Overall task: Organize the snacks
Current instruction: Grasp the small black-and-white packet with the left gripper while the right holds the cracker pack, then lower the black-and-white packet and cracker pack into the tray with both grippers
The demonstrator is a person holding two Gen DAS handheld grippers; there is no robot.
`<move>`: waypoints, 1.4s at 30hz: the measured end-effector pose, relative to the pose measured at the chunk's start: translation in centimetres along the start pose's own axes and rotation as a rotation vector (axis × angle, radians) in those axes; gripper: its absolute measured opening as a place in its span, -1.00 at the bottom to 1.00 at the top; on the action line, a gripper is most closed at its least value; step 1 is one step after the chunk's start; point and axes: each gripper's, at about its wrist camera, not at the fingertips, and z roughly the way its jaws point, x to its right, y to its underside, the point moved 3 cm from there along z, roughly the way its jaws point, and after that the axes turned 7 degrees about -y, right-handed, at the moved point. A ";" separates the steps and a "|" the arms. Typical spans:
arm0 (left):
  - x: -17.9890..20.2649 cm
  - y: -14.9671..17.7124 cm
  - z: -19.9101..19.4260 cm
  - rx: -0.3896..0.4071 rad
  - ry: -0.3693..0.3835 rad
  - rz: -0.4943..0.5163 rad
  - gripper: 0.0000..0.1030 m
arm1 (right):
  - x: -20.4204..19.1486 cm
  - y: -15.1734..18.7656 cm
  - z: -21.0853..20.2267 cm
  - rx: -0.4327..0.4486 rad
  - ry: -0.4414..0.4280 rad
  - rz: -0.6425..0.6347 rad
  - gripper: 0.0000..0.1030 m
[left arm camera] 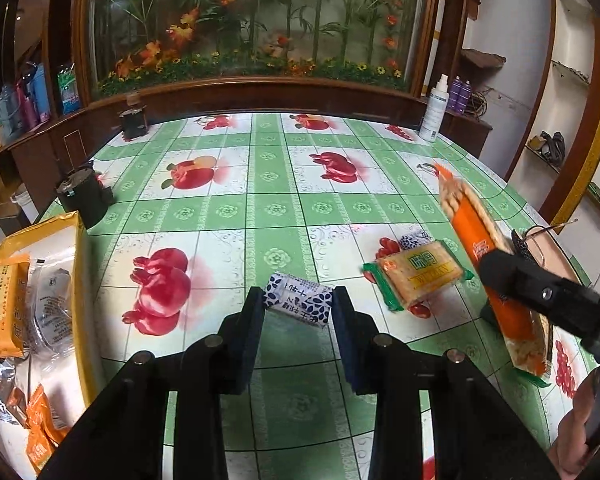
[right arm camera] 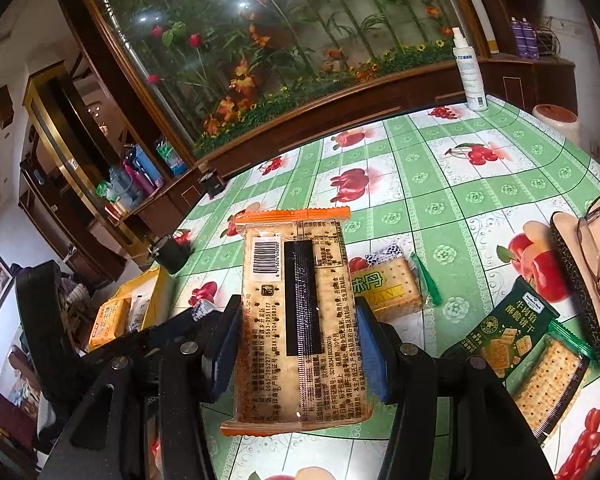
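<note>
The left gripper [left arm camera: 298, 300] clamps the small blue-patterned snack [left arm camera: 298, 299] crosswise, yellow tray [left arm camera: 80, 240] lying far left, while the right gripper [right arm camera: 296, 334] grips the orange cracker pack [right arm camera: 296, 320] lengthwise.

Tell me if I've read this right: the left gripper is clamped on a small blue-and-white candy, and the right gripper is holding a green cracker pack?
Not quite. The right gripper holds an orange-edged cracker pack, as the right wrist view shows; the green cracker pack lies on the tablecloth beside it. The rest stands: the left gripper is clamped on the small blue-and-white candy.
</note>
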 end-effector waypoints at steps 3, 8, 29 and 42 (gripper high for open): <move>-0.2 -0.1 -0.3 0.011 -0.002 -0.004 -0.36 | 0.0 0.1 0.3 -0.011 0.001 0.001 0.12; -0.3 -0.1 -0.4 0.015 -0.003 -0.004 -0.36 | -0.1 0.1 0.2 -0.010 -0.008 0.007 0.12; -2.0 -0.2 -3.8 0.060 0.049 -0.088 -0.35 | -0.4 0.7 0.8 -0.007 0.018 -0.002 0.12; -11.0 4.5 -11.4 0.114 -0.076 -0.174 -0.35 | -7.9 4.0 2.6 -0.069 -0.116 -0.066 0.13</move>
